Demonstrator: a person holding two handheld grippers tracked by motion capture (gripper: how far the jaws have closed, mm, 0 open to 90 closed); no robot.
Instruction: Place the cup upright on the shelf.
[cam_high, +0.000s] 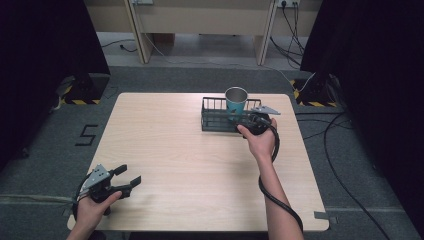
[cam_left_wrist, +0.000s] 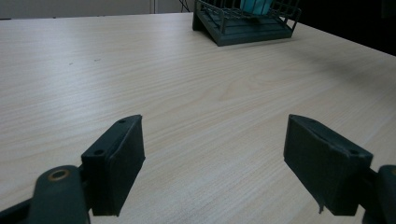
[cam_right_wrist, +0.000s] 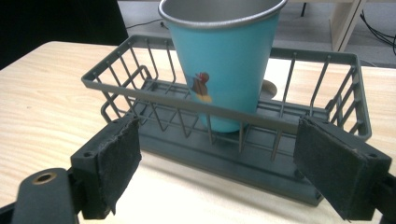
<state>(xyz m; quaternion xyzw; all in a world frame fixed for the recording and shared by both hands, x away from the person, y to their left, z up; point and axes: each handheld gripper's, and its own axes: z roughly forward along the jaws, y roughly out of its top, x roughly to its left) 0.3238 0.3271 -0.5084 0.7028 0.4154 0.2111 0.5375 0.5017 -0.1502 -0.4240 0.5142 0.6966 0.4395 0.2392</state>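
A teal cup (cam_high: 236, 102) with a metal rim stands upright inside a dark grey wire basket (cam_high: 212, 120) at the back right of the wooden table (cam_high: 190, 165). In the right gripper view the cup (cam_right_wrist: 223, 65) shows a small printed figure, behind the basket's near rail (cam_right_wrist: 187, 105). My right gripper (cam_high: 246, 121) (cam_right_wrist: 219, 172) hangs just in front of the basket, open, nothing between its jaws. My left gripper (cam_high: 127, 176) (cam_left_wrist: 212, 168) rests near the table's front left corner, open and empty, pointing toward the basket (cam_left_wrist: 247, 28).
A black cable (cam_high: 272, 195) trails from the right gripper along the forearm. Beyond the table are grey carpet, a wooden desk frame (cam_high: 200, 20), floor cables (cam_high: 345, 130) and black curtains on both sides. A "5" mark (cam_high: 86, 135) lies on the floor at left.
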